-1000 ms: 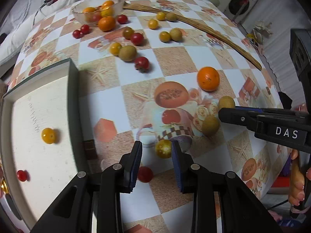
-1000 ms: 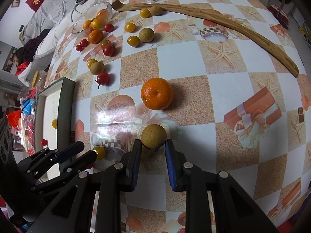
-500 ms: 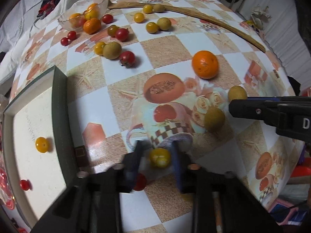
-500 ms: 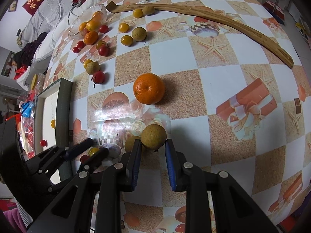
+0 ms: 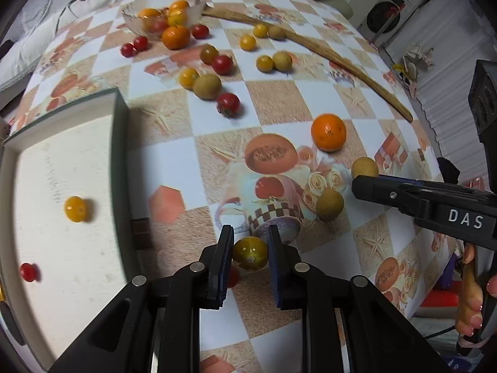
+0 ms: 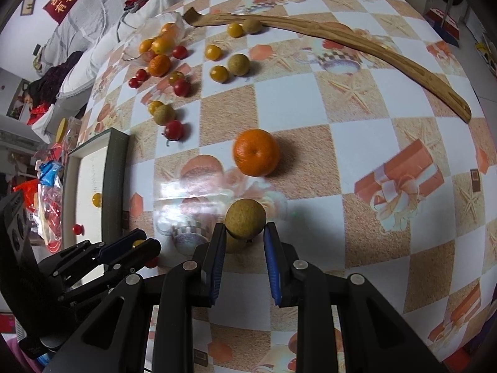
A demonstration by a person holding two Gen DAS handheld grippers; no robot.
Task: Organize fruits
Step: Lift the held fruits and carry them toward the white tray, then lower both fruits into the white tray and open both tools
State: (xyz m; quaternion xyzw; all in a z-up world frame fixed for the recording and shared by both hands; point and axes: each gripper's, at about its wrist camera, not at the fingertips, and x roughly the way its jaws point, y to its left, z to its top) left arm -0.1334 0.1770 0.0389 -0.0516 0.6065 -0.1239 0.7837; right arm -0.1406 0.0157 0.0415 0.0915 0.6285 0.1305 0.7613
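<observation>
My left gripper [image 5: 248, 256] is shut on a yellow-green tomato [image 5: 250, 253], held just above the table; a red tomato [image 5: 233, 276] lies partly hidden under its left finger. My right gripper [image 6: 245, 237] is shut on a brown longan [image 6: 245, 222], lifted off the table; another brown fruit [image 6: 232, 244] lies under it. The white tray [image 5: 119, 143] at the left holds a yellow tomato [image 5: 76, 209] and a red one [image 5: 28, 272]. The right gripper also shows in the left wrist view [image 5: 366, 183].
An orange [image 5: 328, 132] and a brown fruit [image 5: 330, 204] lie mid-table. Several tomatoes and brown fruits are scattered farther back near a glass bowl [image 5: 161, 12] of fruit. A long wooden stick [image 5: 326, 52] curves along the far right. The table edge is close at right.
My left gripper has closed on the yellow-green tomato and raised it slightly. My right gripper has lifted the longan off the table.
</observation>
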